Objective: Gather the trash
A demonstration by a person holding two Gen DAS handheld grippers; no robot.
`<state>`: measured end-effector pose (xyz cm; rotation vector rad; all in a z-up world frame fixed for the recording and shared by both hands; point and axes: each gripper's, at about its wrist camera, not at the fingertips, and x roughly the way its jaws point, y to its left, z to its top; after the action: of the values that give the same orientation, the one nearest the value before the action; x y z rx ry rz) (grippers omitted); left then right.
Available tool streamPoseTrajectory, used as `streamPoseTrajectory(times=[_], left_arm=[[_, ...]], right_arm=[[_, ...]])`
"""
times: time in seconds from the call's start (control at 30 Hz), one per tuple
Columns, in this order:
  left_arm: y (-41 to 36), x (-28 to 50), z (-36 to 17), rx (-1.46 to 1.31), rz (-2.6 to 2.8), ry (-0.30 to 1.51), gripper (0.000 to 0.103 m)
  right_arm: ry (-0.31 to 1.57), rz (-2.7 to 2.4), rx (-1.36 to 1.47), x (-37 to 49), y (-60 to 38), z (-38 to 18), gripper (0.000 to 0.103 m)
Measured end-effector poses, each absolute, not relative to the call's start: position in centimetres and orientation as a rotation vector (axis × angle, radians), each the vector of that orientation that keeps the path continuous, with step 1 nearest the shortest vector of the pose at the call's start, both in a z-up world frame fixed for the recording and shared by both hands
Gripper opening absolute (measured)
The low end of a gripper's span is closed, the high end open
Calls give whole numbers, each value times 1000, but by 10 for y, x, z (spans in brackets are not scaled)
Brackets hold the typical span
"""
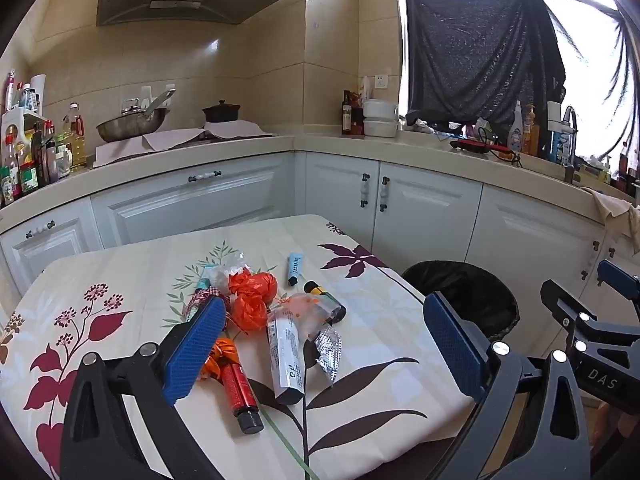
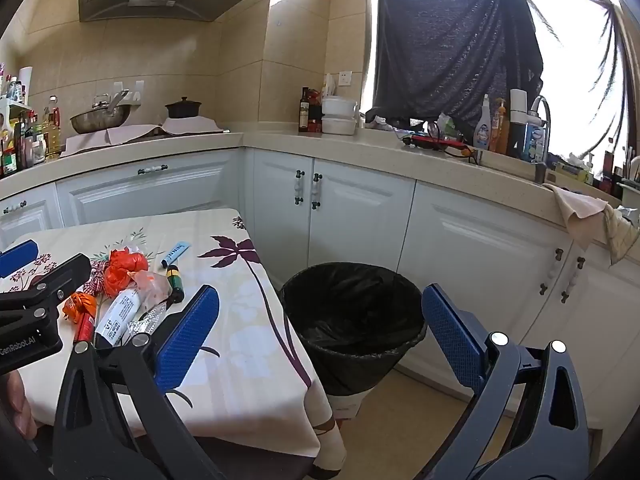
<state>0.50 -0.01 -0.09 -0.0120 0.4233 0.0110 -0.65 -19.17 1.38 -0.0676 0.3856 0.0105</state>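
Observation:
A pile of trash lies on the flowered tablecloth point(image 1: 120, 264): crumpled orange plastic point(image 1: 252, 296), a white tube point(image 1: 285, 356), a red tube point(image 1: 238, 388), a foil blister strip point(image 1: 329, 350), a light-blue tube point(image 1: 295, 266) and a black-and-yellow tube point(image 1: 326, 300). My left gripper point(image 1: 325, 302) hovers open over the pile, nothing between its blue pads. To the table's right stands a black-lined bin point(image 2: 348, 372). My right gripper point(image 2: 320, 292) is open and empty, pointing towards the bin. The pile point(image 2: 120, 276) also shows in the right wrist view, behind the left gripper point(image 2: 60, 254).
White cabinets point(image 2: 352, 216) and a beige counter point(image 1: 224, 156) wrap around behind the table. A wok point(image 1: 132, 124), bottles point(image 1: 36, 152) and cleaning sprays point(image 2: 486, 128) stand on it. A towel point(image 2: 588, 216) hangs off the counter edge at right. A hand point(image 2: 16, 404) shows at lower left.

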Motion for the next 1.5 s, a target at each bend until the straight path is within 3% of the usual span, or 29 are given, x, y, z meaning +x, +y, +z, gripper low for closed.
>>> streamPoseTrajectory(times=[1.5], left_arm=[[3, 1, -4, -24, 11, 438, 97]], right_arm=[[387, 10, -73, -5, -191, 10, 99]])
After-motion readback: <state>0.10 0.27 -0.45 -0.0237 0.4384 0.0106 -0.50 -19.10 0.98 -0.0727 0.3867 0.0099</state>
